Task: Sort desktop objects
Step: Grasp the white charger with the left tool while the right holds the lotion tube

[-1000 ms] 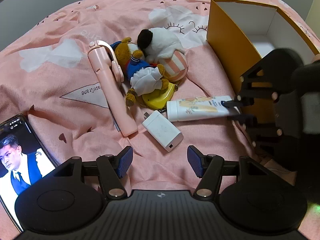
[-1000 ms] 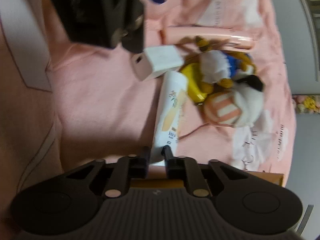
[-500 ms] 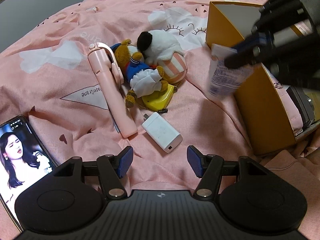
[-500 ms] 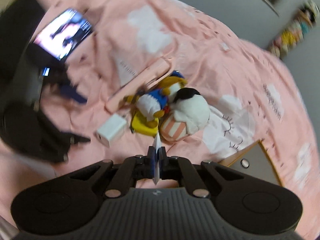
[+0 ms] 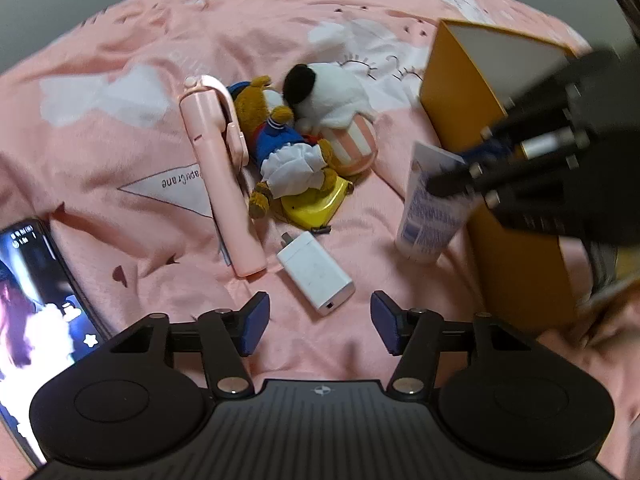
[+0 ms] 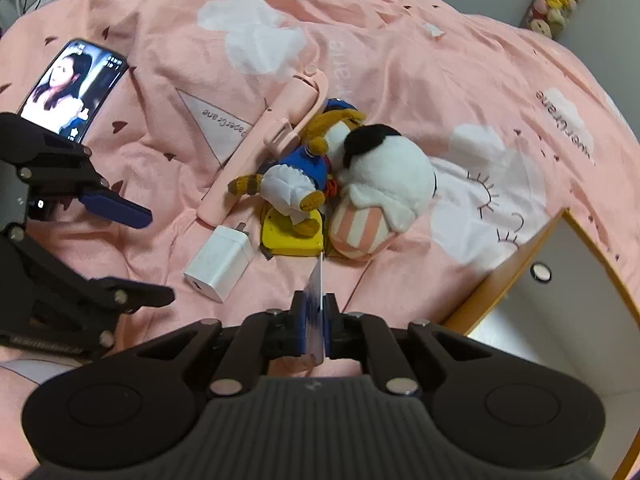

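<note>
Dangling from the right gripper [image 6: 314,320], the white tube [image 5: 430,208] is pinched by its flat crimped end, jaws clamped tight on it, and it hangs clear of the pink bedspread [image 5: 120,152]. In the left wrist view that tube sits at about three o'clock, its cap end pointing down, right in front of the orange wall of the open box [image 5: 460,92]. The right wrist view shows the box's white inside [image 6: 560,320] at four o'clock, off to one side of the held tube.

Over to the left gripper [image 5: 318,322]: jaws apart, though they have just been closing a little, nothing between them, blue pads hovering over the bedspread. The white charger [image 5: 316,272] lies just beyond those fingertips, dead centre. At eleven o'clock from it lies the pink selfie stick [image 5: 224,184], lengthwise. Snug against the stick is the brown plush bear [image 5: 280,144] in blue and white, lying partly on a yellow tape measure [image 5: 316,208]. A white plush with a black ear [image 5: 324,96] leans on a pink-striped cushion shape [image 5: 356,144], at one o'clock from the charger. Down at eight o'clock, a lit phone [image 5: 36,300] rests on the bedspread, screen up.
</note>
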Demonstrator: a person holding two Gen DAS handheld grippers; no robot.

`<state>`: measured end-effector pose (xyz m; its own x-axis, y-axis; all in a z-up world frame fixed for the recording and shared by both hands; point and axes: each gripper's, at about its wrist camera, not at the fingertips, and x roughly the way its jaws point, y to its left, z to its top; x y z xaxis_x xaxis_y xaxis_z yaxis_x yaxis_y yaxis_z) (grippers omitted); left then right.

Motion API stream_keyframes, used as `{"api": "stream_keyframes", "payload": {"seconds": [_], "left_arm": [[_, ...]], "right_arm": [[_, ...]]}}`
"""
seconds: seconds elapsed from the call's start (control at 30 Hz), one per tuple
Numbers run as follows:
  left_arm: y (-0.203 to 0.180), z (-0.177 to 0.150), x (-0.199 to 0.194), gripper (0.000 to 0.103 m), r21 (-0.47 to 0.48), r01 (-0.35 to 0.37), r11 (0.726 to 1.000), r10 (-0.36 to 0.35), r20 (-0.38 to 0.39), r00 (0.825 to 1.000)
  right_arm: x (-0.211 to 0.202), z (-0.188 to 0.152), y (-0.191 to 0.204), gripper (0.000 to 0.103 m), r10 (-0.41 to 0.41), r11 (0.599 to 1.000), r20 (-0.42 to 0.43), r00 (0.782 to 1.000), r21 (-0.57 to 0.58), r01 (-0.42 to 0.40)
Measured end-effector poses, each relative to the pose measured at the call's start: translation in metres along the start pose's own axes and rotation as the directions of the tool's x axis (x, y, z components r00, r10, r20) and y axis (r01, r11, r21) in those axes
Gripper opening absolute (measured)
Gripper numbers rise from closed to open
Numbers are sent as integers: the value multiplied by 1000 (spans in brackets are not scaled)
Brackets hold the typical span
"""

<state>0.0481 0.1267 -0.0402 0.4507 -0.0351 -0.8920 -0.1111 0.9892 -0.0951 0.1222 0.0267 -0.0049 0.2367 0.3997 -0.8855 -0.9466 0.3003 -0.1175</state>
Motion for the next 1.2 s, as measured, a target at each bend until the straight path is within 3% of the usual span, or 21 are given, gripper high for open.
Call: {"api": "stream_keyframes", "payload": {"seconds": [0.17, 0.53, 0.83, 1.0, 1.1, 1.2], "left_arm": [[17, 17, 12, 64, -183, 44, 982, -50, -31, 998], [32, 30, 61, 62, -380, -28, 925, -14, -109, 994], [35, 24, 83, 62, -430, -46, 902, -17, -144, 989], [36, 22, 86, 57, -423, -35, 905, -27, -138, 990], [35, 21, 87, 42, -415, -39, 909, -20, -137, 990], [34, 19, 85, 42, -404, -37, 914, -17, -128, 992]], "right_arm": [[-10, -8, -10, 7, 29, 993, 42, 999, 109, -34], [-52, -39, -25, 7, -16, 946, 221, 975, 318, -57], [-84, -57, -36, 0, -81, 893, 356, 931, 441, -91], [-82, -57, -32, 5, -64, 897, 334, 940, 432, -93], [-77, -58, -22, 7, -62, 910, 316, 947, 408, -76], [-72, -58, -7, 13, -56, 930, 295, 954, 363, -58]]}}
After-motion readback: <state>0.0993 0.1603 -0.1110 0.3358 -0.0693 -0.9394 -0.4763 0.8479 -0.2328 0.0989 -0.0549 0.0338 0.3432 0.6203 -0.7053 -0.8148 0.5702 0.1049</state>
